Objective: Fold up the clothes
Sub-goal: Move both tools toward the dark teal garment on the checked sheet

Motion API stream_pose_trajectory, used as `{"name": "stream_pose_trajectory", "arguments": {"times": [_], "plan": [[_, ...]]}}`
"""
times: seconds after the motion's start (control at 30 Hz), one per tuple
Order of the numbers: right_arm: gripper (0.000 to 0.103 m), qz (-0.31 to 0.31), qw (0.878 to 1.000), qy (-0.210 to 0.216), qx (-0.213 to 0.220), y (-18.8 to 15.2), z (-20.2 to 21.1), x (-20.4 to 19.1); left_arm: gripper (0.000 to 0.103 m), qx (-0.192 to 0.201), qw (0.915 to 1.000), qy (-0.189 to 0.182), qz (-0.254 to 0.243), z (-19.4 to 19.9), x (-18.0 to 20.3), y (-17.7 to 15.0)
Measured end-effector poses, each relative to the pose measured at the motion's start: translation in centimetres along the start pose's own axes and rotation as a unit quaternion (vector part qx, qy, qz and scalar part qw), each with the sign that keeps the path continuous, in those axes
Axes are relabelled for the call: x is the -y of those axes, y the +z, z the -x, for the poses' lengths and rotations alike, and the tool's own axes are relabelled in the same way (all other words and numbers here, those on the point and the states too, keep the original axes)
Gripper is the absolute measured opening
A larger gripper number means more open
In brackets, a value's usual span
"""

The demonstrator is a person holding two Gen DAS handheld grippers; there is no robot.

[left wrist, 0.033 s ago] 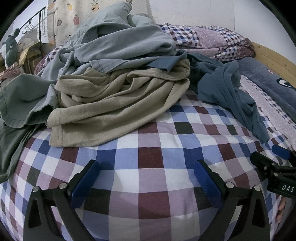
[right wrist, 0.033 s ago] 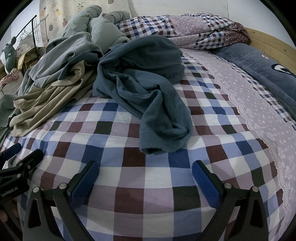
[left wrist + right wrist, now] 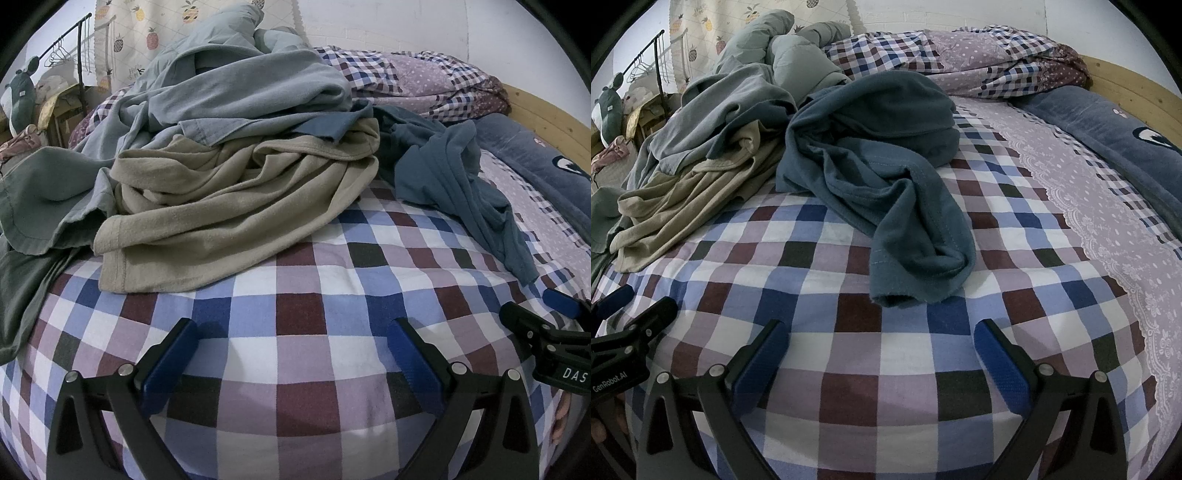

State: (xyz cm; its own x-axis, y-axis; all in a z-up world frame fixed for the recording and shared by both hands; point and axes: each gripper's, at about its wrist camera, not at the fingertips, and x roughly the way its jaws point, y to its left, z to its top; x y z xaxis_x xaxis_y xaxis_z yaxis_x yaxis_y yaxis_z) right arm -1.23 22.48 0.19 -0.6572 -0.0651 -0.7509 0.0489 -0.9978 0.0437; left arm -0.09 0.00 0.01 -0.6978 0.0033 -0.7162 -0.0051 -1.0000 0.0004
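Clothes lie unfolded in a heap on the checked bedsheet (image 3: pixel 295 306). Left wrist view: the left gripper (image 3: pixel 291 356) hangs over bare sheet with its jaws spread wide and nothing between them. Just beyond it a beige garment (image 3: pixel 229 206) sprawls crumpled, a grey-blue garment (image 3: pixel 251 88) piled on top of it, a green garment (image 3: pixel 40 192) at the far left, a dark blue garment (image 3: pixel 450 177) to the right. The right gripper's tip shows at the right edge.

Right wrist view: the right gripper (image 3: pixel 879 352) is likewise fully open and empty — over bare sheet, short of the dark blue garment (image 3: pixel 886 166), whose hem trails toward it. Beige garment (image 3: pixel 683 199) and grey-blue garment (image 3: pixel 720 107) sit to the left. A folded quilt (image 3: pixel 979 59) and a dark blue pillow (image 3: pixel 1108 125) lie at the head of the bed, against a wooden headboard (image 3: pixel 1123 81).
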Motion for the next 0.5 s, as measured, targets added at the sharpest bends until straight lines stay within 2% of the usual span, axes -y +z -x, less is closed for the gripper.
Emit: {"name": "stream_pose_trajectory", "arguments": {"times": [0.5], "plan": [[0.103,0.004,1.0,-0.008,0.004,-0.28,0.82,-0.34,0.103,0.002,0.9999,0.009,-0.004,0.78,-0.31,-0.54]]}}
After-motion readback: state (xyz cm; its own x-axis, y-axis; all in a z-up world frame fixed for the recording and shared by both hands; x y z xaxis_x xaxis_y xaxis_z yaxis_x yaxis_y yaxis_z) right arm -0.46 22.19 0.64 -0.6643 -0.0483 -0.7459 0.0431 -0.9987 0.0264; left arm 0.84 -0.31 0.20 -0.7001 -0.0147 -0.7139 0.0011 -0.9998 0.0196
